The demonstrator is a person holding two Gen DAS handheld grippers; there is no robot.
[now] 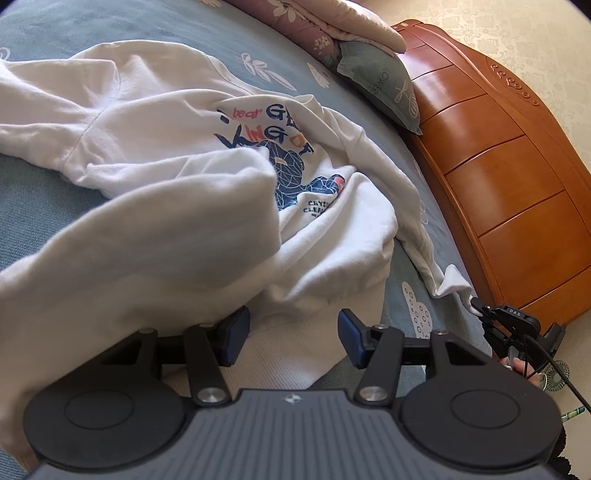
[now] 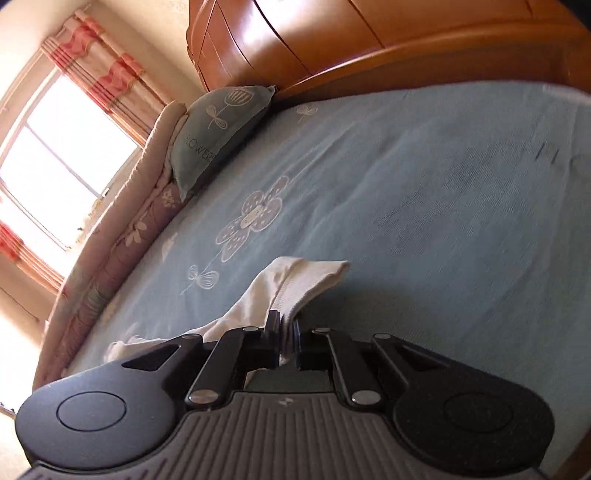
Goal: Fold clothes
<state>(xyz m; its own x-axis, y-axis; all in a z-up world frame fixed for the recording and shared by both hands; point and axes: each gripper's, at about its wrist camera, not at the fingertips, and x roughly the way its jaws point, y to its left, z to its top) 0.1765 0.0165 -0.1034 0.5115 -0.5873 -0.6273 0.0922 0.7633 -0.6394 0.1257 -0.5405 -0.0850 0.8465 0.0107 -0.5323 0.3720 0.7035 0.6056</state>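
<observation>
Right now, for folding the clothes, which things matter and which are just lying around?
For the job:
white sweatshirt
its sleeve cuff, pinched by the right gripper
left gripper, fingers apart over the hem

Just lying about:
green pillow
floral quilt
wooden headboard

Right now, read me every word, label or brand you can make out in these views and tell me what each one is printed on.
"bear", "KING OF", and "G" with cut-off letters: white sweatshirt chest print.
"CRYS" above "CLEF", both cut off by a fold: same print, lower; a smaller line beneath is unreadable.
"FLOWERS": grey-green pillow; the left wrist view shows only "FLOWER".
"DAS": body of the right gripper, seen from the left wrist.
No other text is legible.
</observation>
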